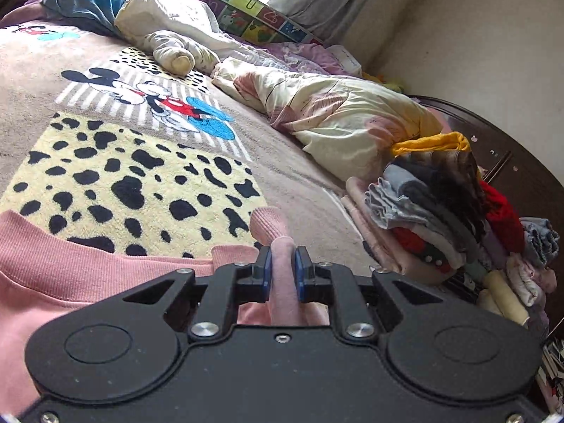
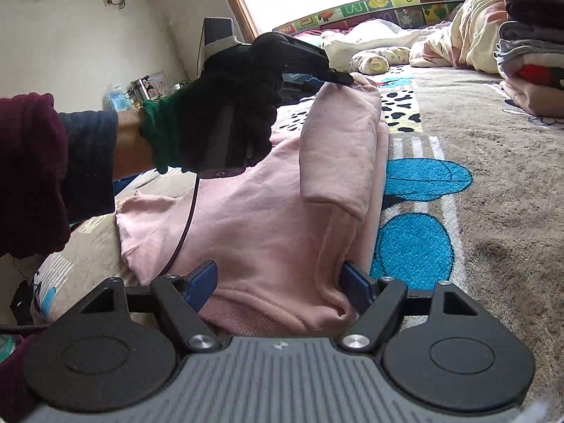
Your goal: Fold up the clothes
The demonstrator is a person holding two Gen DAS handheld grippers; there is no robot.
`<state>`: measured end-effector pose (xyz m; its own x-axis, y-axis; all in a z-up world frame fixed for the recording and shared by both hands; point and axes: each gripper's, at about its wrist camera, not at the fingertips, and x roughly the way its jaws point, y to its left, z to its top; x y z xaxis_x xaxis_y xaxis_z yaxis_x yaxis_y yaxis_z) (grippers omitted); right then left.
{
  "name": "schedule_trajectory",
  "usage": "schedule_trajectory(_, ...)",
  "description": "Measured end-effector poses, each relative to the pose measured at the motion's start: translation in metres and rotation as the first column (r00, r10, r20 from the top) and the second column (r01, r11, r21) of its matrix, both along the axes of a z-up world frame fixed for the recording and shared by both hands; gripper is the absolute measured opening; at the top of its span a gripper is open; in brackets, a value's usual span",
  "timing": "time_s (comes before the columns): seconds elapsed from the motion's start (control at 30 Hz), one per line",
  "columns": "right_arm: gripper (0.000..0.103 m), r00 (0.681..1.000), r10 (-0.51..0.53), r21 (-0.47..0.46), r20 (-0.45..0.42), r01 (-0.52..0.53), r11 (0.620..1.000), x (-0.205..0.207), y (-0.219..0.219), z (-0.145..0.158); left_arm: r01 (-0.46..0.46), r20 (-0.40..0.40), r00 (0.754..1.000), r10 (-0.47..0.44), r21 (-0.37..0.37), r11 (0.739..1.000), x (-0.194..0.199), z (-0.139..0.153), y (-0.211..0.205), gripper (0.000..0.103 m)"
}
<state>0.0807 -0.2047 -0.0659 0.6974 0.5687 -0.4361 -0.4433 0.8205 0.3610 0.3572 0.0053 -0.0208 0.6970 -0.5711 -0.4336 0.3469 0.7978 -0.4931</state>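
Observation:
A pink sweatshirt lies on the Mickey Mouse blanket on the bed. My left gripper is shut on a fold of the pink sweatshirt and holds it raised; it also shows in the right wrist view, pinching the garment's far end. My right gripper is open, its blue fingers on either side of the sweatshirt's near ribbed edge. A sleeve lies folded over the body.
A stack of folded clothes stands at the right of the bed, also in the right wrist view. Rumpled quilts and pillows lie along the far side. A nightstand with bottles is at left.

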Motion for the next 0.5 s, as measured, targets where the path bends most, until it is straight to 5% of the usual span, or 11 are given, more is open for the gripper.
schedule_trajectory(0.4,0.076,1.0,0.006,-0.042,0.014,-0.005,0.999,0.0,0.004,0.001,0.01,-0.085,0.996,0.0,0.119,0.993,0.001,-0.02,-0.002,0.012)
schedule_trajectory(0.43,0.076,1.0,0.006,-0.044,0.015,-0.005,0.999,0.0,0.004,0.001,0.005,-0.089,0.996,0.006,0.125,0.992,-0.001,-0.019,-0.001,0.015)
schedule_trajectory(0.5,0.076,1.0,0.005,-0.045,0.016,-0.004,0.999,0.001,0.004,0.001,-0.004,-0.098,0.995,0.017,0.136,0.991,-0.005,-0.018,0.001,0.039)
